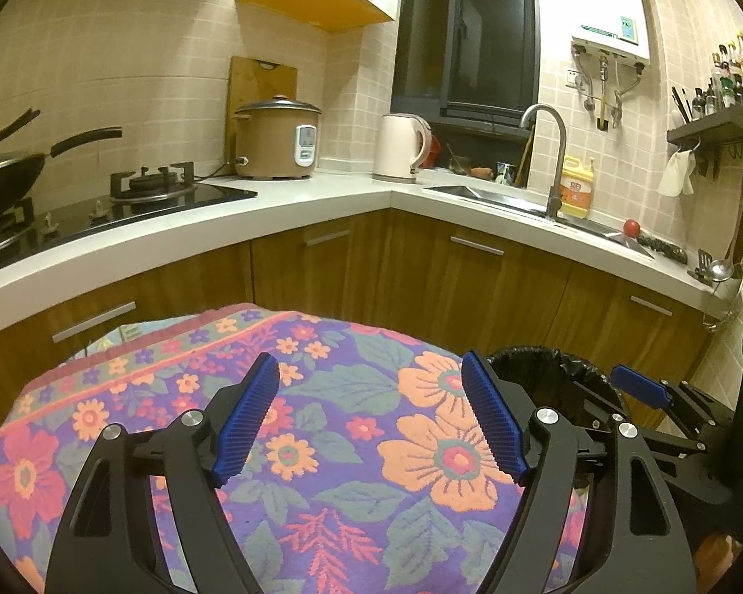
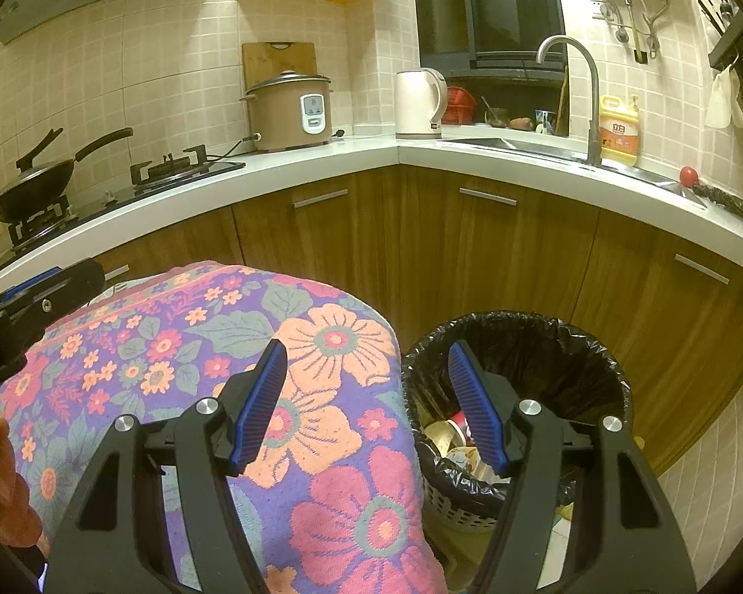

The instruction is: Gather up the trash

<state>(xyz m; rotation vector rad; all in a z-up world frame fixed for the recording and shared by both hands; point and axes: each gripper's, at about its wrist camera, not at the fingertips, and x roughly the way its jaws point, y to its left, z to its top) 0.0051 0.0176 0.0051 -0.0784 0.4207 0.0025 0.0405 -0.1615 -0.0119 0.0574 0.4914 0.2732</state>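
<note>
Right wrist: trash bin (image 2: 520, 346) beyond jaws

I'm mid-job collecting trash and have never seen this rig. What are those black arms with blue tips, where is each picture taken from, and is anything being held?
There is no robot: a person holds a hand-held two-finger clamp in each hand, with a camera on each looking forward along its fingers. One picture looks along the left gripper, the other along the right gripper. The blue ribbed pieces are the gripping pads. Both grippers are open and hold nothing.

Below them is a surface covered with a flowered cloth; no loose trash shows on it. Beside it stands a bin lined with a black bag, with rubbish already inside. Behind is a kitchen counter with a rice cooker and a kettle.
</note>
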